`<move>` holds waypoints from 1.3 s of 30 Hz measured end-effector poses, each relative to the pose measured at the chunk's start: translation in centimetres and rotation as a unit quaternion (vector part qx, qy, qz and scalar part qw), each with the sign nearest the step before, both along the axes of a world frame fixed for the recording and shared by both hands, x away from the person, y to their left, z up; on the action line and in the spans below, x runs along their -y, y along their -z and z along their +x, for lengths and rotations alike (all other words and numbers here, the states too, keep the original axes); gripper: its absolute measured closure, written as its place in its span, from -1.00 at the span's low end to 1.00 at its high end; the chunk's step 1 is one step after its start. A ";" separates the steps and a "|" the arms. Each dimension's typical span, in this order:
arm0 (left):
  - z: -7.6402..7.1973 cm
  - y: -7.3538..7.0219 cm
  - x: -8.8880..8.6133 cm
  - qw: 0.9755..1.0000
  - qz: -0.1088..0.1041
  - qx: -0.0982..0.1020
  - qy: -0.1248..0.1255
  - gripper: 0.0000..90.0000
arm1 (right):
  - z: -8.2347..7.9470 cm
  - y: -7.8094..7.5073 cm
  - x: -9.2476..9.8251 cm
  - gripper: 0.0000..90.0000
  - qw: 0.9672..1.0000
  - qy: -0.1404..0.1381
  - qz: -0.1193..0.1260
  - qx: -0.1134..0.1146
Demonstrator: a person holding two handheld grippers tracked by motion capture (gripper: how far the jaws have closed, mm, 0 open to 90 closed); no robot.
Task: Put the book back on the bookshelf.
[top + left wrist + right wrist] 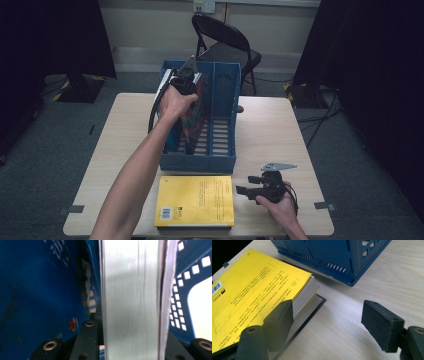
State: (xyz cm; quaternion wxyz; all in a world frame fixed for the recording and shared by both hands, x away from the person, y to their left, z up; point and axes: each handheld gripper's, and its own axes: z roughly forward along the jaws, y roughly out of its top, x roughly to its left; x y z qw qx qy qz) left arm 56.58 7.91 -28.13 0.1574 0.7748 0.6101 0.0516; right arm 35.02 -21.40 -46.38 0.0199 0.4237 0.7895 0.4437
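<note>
From the high view, the left gripper (186, 75) holds a book (192, 112) upright inside the blue file rack (197, 162) on the bench (270, 130); the right gripper (248, 184) rests beside a yellow book (196, 200).

In the left gripper view, the jaws clamp the book's page edges (130, 302).

In the right gripper view, the jaws stand wide, holding nothing, next to the yellow book's corner (257, 282).
</note>
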 end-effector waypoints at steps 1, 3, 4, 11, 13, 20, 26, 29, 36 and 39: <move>0.0 0.0 0.1 1.000 -0.001 0.001 -0.004 0.64 | 0.0 0.0 0.0 -0.45 1.000 0.000 0.000 0.000; 0.0 0.0 0.4 1.000 0.007 0.003 -0.001 0.64 | -0.1 0.0 0.0 -0.45 1.000 -0.001 -0.001 0.001; -0.1 0.1 0.5 1.000 0.007 0.003 -0.005 0.64 | -0.1 0.0 0.0 -0.45 1.000 -0.002 0.000 0.001; -0.3 0.2 1.3 1.000 0.015 0.017 -0.011 0.63 | 0.0 0.0 -0.1 -0.45 1.000 -0.003 -0.002 0.002; -0.2 0.2 1.4 1.000 0.011 0.021 -0.014 0.63 | 0.0 0.0 -0.1 -0.45 1.000 -0.003 -0.002 0.001; 0.3 0.1 1.3 0.999 0.011 0.034 -0.032 0.64 | 0.0 0.0 -0.1 -0.45 1.000 -0.002 0.000 -0.001; 0.4 0.2 1.6 0.998 0.006 0.047 -0.040 0.64 | 0.0 0.1 -0.1 -0.45 1.000 -0.005 -0.002 -0.003; 0.3 0.2 1.7 0.998 0.010 0.048 -0.039 0.63 | 0.0 0.1 -0.2 -0.45 1.000 -0.006 -0.002 -0.002; -0.5 0.1 1.1 0.998 0.005 0.059 -0.016 0.60 | -0.1 0.1 -0.3 -0.45 1.000 -0.007 -0.005 -0.002; -0.9 0.3 1.0 0.998 -0.002 0.067 -0.015 0.57 | -0.1 0.1 -0.3 -0.45 1.000 -0.006 -0.006 -0.003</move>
